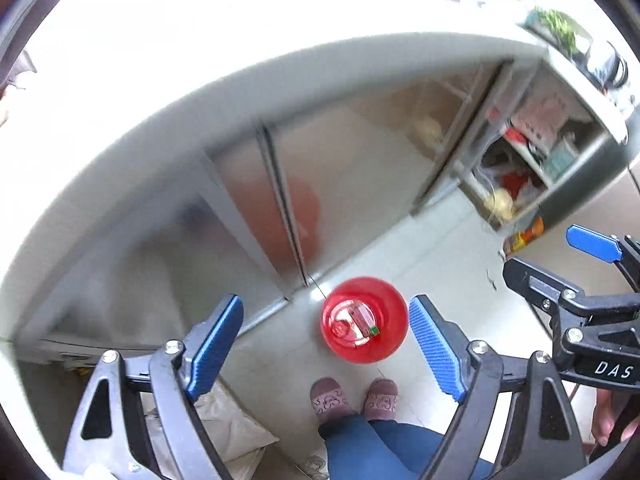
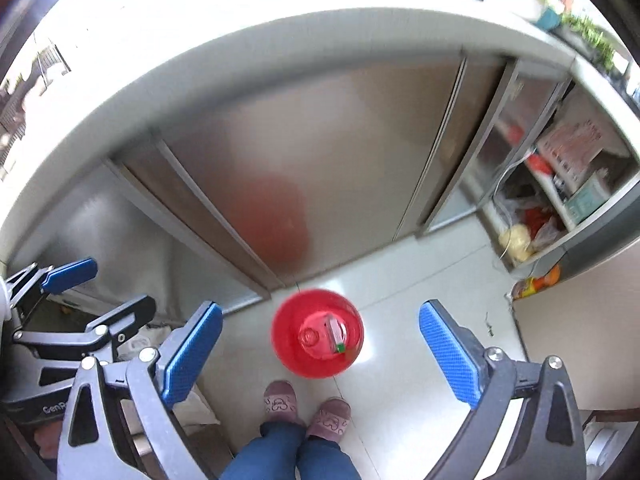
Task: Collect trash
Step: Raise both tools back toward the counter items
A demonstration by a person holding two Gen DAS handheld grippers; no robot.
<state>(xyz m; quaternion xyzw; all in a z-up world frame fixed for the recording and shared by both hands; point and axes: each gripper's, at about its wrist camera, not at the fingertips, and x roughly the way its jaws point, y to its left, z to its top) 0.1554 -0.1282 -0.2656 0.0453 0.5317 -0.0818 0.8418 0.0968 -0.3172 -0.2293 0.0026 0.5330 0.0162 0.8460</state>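
Floor (image 1: pixel 400 240): pale glossy tile, lower centre of both wrist views. Red bin (image 1: pixel 364 320) stands on it, centre frame, near the cabinet base. Two slippered feet (image 1: pixel 352 398) planted just below bin. Orange-yellow packet (image 1: pixel 524 236) on the tile, right, at open-shelf foot.

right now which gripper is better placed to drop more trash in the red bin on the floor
Either, slightly the right gripper: the round red plastic bin sits centred between its open blue pads. The left gripper is open too, with the bin nearer one pad.
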